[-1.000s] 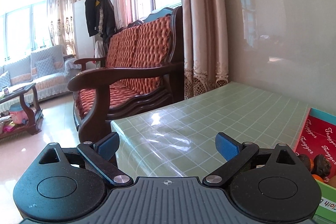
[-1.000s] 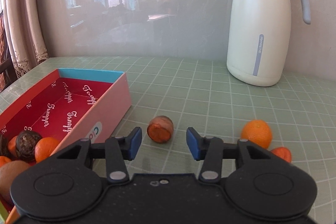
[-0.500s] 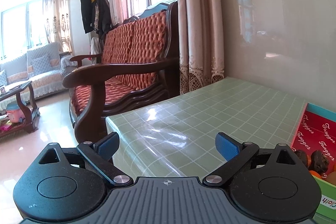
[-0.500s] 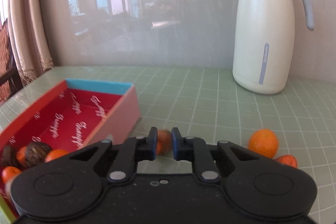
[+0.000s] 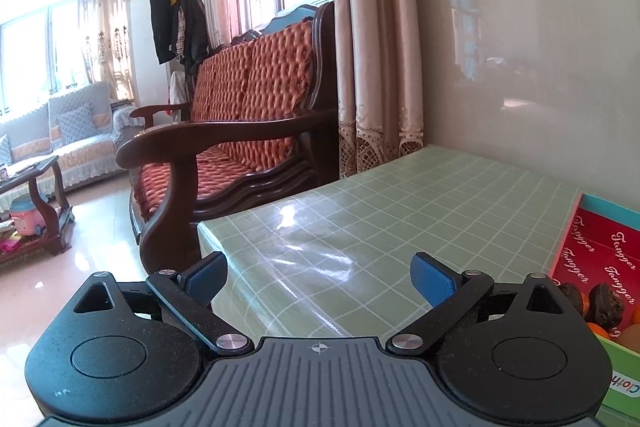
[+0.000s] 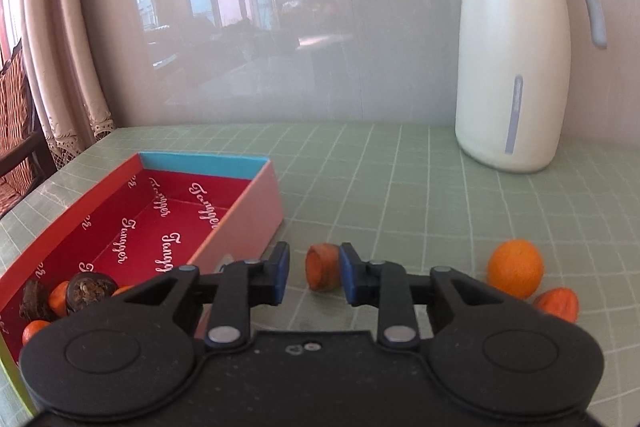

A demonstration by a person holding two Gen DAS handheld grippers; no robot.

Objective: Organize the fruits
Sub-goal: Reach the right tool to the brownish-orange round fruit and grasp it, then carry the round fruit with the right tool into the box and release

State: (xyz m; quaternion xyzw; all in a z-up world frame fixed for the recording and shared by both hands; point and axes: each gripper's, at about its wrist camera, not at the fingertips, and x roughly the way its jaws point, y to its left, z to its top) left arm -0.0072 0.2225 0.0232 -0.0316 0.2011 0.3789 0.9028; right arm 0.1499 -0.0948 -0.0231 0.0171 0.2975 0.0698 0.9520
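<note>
A small brown-orange fruit [image 6: 322, 267] lies on the green checked table just right of the red box [image 6: 248, 219]. My right gripper [image 6: 313, 275] is low over it with its jaws opening. The fruit sits between the blue fingertips, close against the right pad, with a gap to the left pad. A round orange [image 6: 515, 273] and a small orange-brown fruit [image 6: 558, 303] lie further right. Several dark and orange fruits [image 6: 90, 291] rest in the box's near end. My left gripper [image 5: 320, 279] hovers open over the table's left corner, holding nothing; the box [image 5: 576, 227] is at its right.
A tall cream jug [image 6: 514, 67] with a grey lid stands at the back right by the glossy wall. A wooden armchair [image 5: 240, 131] with orange cushions stands past the table's left edge, beside a curtain [image 5: 372, 67].
My right gripper's jaws closed to a narrow gap around the brown-orange fruit, then widened a little. The left gripper's view shifted only slightly.
</note>
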